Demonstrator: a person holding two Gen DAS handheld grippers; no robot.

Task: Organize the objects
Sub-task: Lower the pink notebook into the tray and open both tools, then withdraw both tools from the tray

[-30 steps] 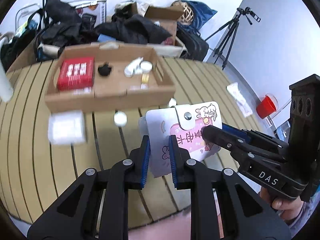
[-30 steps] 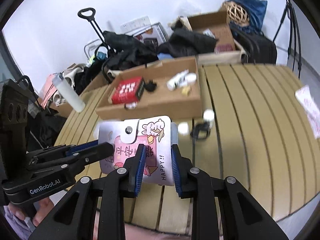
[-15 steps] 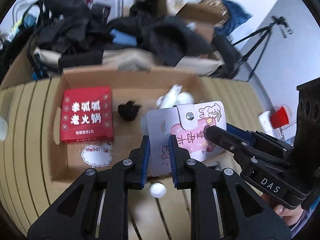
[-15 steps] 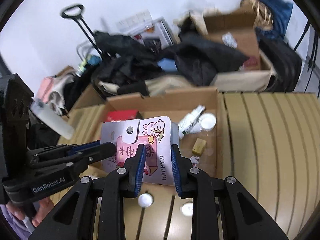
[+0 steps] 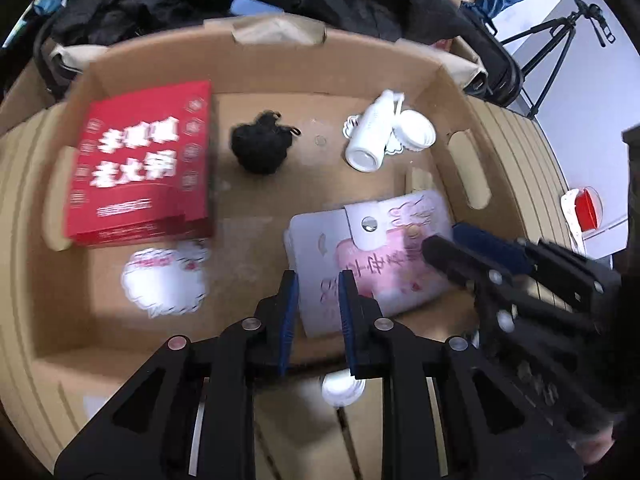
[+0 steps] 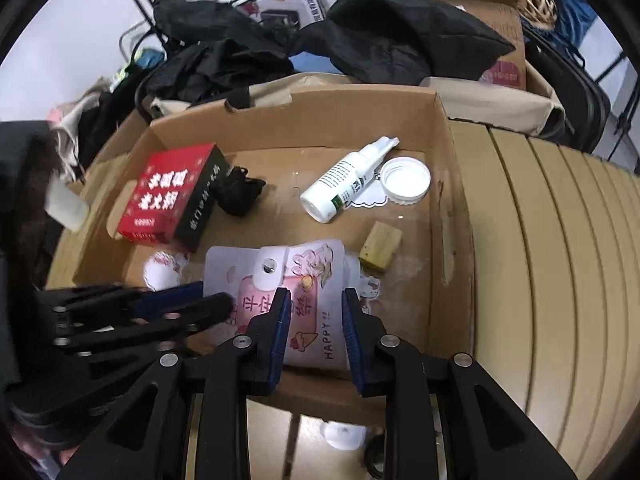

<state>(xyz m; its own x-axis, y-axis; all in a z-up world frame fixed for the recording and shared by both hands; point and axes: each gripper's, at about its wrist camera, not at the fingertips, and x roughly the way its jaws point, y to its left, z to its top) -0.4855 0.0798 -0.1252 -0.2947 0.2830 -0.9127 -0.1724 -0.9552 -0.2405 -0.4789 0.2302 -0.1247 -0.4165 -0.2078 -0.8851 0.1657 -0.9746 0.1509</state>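
A white and pink cartoon pouch point(image 5: 372, 256) with a snap button is held over the inside of a shallow cardboard box point(image 5: 280, 46). My left gripper point(image 5: 318, 300) is shut on the pouch's near edge. My right gripper point(image 6: 314, 320) is shut on the same pouch point(image 6: 296, 300) from the other side. Each gripper shows in the other's view, at the right in the left wrist view and at the lower left in the right wrist view. The pouch hangs low over the box's front right part.
In the box lie a red carton point(image 5: 140, 164), a black fabric ball point(image 5: 258, 146), a white spray bottle point(image 6: 344, 180), a white cap point(image 6: 404, 180), a yellow block point(image 6: 380, 246) and stickers. A white cap point(image 5: 340, 388) lies on the slatted table point(image 6: 560, 260). Black bags and boxes pile behind.
Both grippers have carried the pouch forward from above the table to over the box and lowered it into the box's front right part. Both stay shut on it.
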